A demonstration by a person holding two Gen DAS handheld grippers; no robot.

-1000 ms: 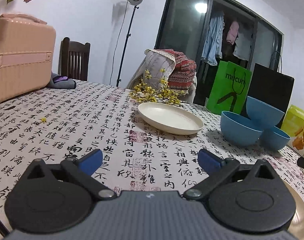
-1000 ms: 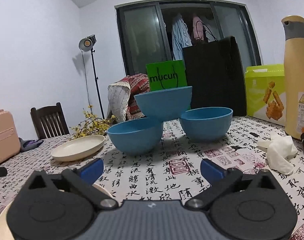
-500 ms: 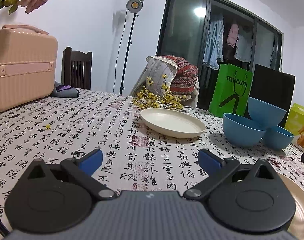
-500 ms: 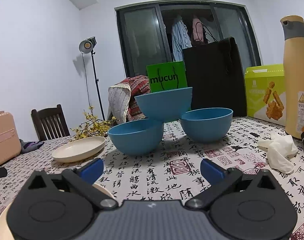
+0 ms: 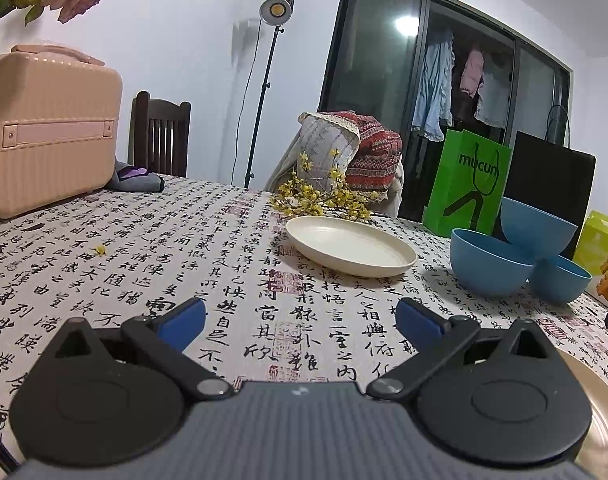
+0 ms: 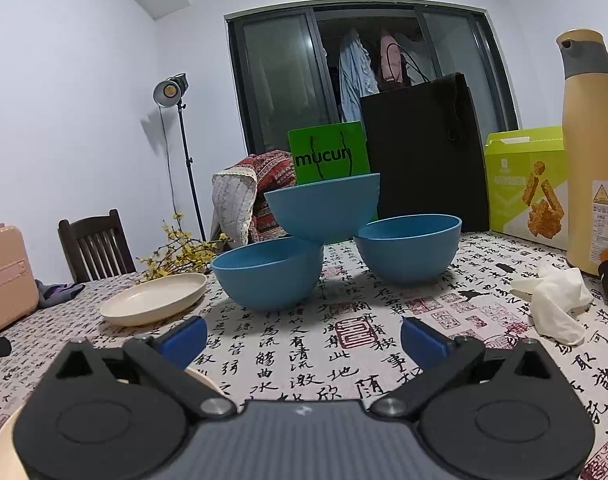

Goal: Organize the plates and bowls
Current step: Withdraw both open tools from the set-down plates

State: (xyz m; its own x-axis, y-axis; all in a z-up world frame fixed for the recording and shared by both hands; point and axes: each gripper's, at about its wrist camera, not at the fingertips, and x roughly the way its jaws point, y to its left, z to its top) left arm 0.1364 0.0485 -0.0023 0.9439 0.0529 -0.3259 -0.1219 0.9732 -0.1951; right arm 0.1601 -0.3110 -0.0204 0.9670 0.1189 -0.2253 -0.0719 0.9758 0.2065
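Both the left claw (image 5: 300,316) and right claw (image 6: 304,334) gape wide, holding nothing. Ahead on the tabletop (image 6: 344,344), a cream plate (image 6: 154,298) lies flat; one blue bowl (image 6: 324,210) perches tilted on two upright bowls (image 6: 268,276).

Both the left gripper (image 5: 300,322) and the right gripper (image 6: 304,338) look alike: ribbed grey housing with a small white mark, two round black discs beside it, black linkage arms on silver pivots, blue fingertip pads (image 5: 182,320).
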